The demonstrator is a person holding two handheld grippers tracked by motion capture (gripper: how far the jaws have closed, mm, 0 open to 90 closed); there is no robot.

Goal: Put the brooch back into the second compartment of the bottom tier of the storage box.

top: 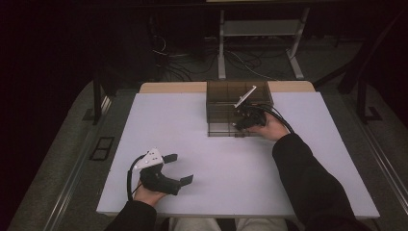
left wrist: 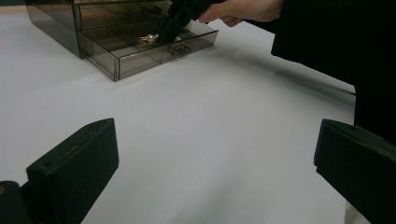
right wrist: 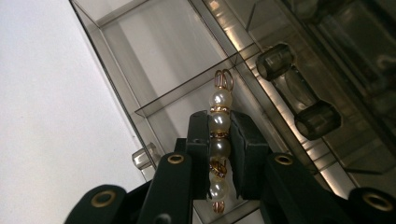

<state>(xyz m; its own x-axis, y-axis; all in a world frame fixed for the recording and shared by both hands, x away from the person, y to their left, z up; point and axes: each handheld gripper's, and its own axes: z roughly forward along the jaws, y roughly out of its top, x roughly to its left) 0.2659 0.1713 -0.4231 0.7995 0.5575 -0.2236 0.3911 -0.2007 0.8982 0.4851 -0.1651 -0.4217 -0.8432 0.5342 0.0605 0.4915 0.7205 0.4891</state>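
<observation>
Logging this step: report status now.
Left gripper open, idle on table. Right gripper shut on pearl clip, over open drawer. Nothing in the way.

Between the matt black fingers [right wrist: 201,154] sit glossy pearl beads [right wrist: 219,126] with gold-metal rings; beyond them, smoky clear-plastic drawer box [right wrist: 289,70]; smooth matt white table [right wrist: 51,93].

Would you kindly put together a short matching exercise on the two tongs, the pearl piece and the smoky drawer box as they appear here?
Things:
1. left tongs
2. right tongs
3. pearl hair clip
4. bottom drawer

States:
A. pulled out of the smoky box
B. gripped between two black pads
C. open above bare table
D. closed on something over the drawer

Pairs: 1-C, 2-D, 3-B, 4-A
</observation>
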